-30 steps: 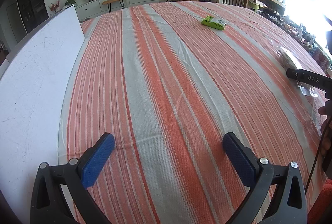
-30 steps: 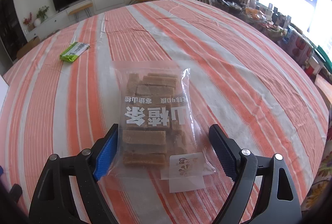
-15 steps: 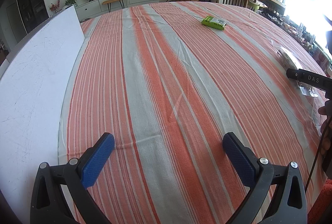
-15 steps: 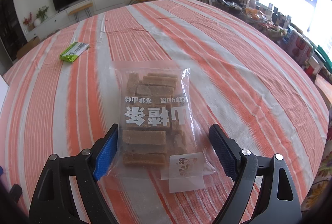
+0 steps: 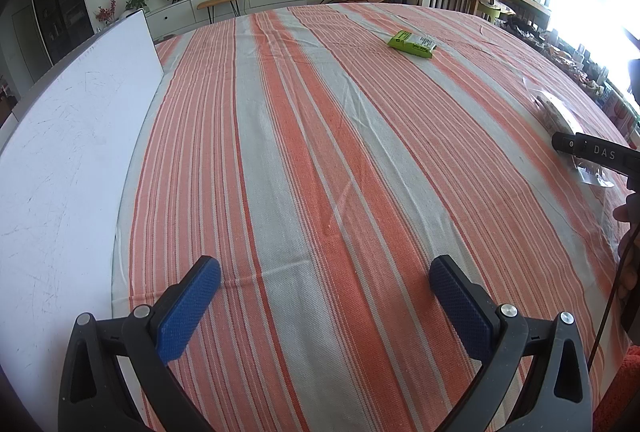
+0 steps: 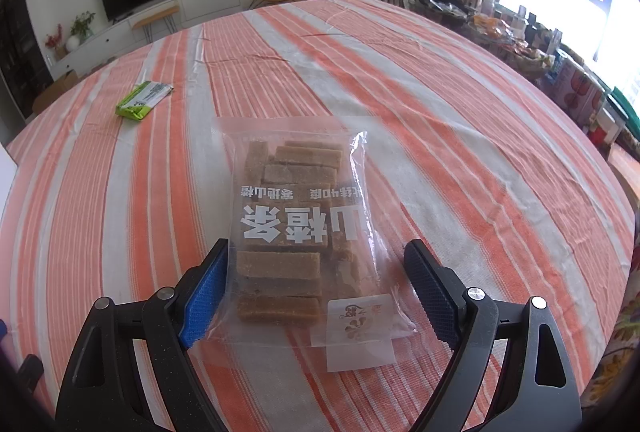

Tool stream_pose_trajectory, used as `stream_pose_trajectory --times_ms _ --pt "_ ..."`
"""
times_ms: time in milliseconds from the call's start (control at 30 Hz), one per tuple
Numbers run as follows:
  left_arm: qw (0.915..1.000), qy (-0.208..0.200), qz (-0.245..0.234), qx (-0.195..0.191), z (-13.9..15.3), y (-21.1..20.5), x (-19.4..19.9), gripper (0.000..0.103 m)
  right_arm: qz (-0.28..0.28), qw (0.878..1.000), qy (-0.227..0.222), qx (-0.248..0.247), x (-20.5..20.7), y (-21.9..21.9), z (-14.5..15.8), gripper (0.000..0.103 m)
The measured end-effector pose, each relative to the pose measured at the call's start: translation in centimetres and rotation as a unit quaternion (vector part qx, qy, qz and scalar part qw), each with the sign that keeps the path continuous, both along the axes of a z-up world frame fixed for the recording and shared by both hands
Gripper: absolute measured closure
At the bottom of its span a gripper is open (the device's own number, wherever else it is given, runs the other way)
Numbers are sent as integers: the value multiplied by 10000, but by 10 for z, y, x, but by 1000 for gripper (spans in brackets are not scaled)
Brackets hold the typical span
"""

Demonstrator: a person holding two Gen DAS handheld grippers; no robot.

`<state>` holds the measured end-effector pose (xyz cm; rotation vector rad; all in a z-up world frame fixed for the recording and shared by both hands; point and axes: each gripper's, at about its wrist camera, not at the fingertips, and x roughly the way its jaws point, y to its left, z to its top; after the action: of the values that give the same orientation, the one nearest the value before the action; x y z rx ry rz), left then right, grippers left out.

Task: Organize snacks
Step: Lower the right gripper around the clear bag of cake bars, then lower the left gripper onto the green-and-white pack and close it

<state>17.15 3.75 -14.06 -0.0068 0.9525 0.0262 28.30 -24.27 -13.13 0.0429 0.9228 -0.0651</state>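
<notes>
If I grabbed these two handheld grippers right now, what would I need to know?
Left gripper: open, empty, over bare striped tablecloth.
Right gripper: open, fingers either side of the clear bag of brown snack bars, not closed on it.
Green snack packet lies flat, farther off to the left.
White board lies along the table's left edge.
Done: nothing gathered yet.
Left: grip the bag, then fetch the green packet.

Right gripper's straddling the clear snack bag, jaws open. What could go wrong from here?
1. The right gripper spans the clear snack bag across its width; closing could buckle the film and crush the bars.
2. Slick film on the striped tablecloth may slide rather than lift.
3. The green packet lies far off, needing a long reach.
</notes>
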Motion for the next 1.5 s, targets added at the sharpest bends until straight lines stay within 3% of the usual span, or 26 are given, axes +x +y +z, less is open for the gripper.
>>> stream_pose_trajectory --times_ms 500,600,700,800,900,1033,1200,1333,1500 --pt "10000 12 91 -12 0 0 1 0 2 10000 5 3 0 0 0 14" --pt "9986 379 348 -85 3 -2 11 0 2 10000 5 3 0 0 0 14" --pt "9932 721 431 -802 14 -1 30 0 3 10000 6 3 0 -1 0 14" --pt "9837 604 590 -1588 39 0 49 0 4 10000 5 8 0 -1 1 14" --pt "9797 634 579 -1812 57 -2 86 0 5 10000 4 10 -1 0 1 14" --pt "9878 817 277 -1297 64 -20 153 0 6 10000 5 9 -1 0 1 14" --pt "9918 792 -743 -675 54 -66 218 0 27 10000 15 16 0 1 0 13" --pt "9930 529 -1028 -239 43 -92 255 0 26 10000 15 17 0 2 0 12" --pt "9918 602 -1109 176 19 -105 289 3 26 10000 15 22 0 2 0 12"
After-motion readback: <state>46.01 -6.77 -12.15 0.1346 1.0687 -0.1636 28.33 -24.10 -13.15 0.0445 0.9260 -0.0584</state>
